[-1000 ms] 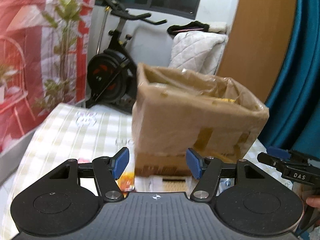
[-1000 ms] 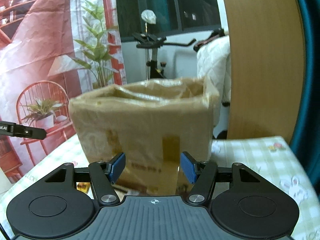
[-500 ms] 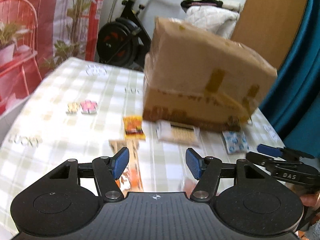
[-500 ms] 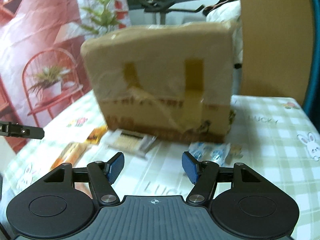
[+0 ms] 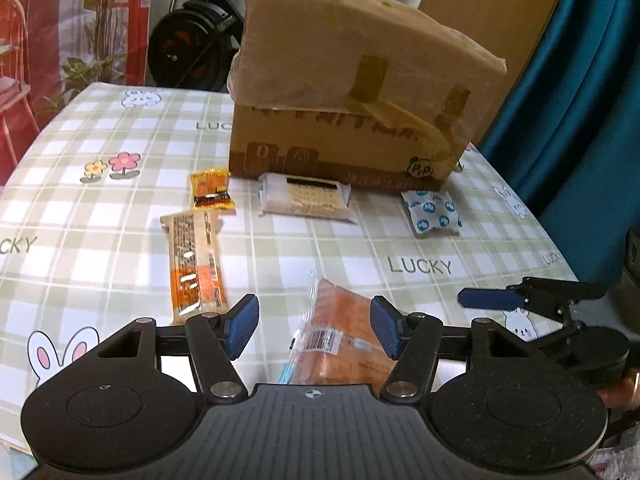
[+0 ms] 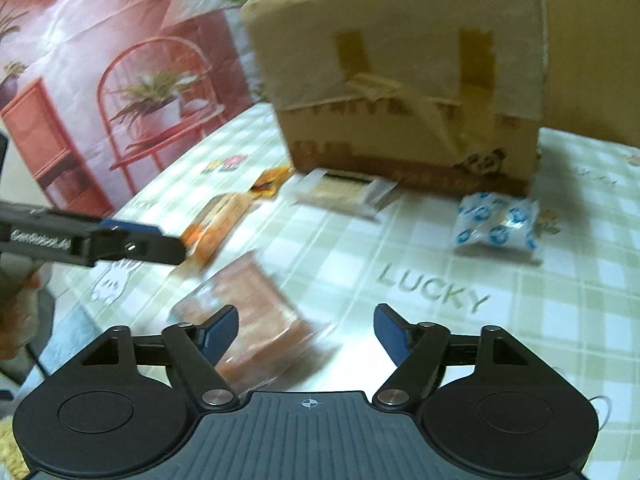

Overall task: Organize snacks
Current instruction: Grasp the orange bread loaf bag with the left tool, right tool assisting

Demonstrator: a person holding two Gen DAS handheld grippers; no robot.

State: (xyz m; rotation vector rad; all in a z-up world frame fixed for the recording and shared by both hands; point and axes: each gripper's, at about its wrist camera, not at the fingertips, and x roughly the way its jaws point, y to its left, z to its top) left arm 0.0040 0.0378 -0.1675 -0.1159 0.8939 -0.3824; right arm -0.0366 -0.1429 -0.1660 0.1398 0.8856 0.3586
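- "LUCKY" is printed in grey on the checked tablecloth (image 5: 420, 266), and again partly cut off elsewhere on it.
- The cardboard box (image 5: 352, 92) carries dark lettering, too distorted to read.
- The snack wrappers' print is too small to read.

Cardboard box (image 5: 352, 92) blocks far side of table (image 5: 100, 208), tall, wrapped in film and tape. Cracker pack (image 5: 306, 198) and blue-dotted packet (image 5: 432, 212) lie just before box base. Small orange sachet (image 5: 211, 190) and long bar (image 5: 196, 264) lie left of centre. Open cloth between bar and blue-dotted packet, around "LUCKY" print. Clear-wrapped orange pack (image 5: 340, 340) lies between left gripper (image 5: 312, 330) fingers, untouched. Right gripper (image 6: 306, 334) jaws opening over bare cloth, same pack at its left finger. Curtain (image 5: 580, 100) bounds right edge.
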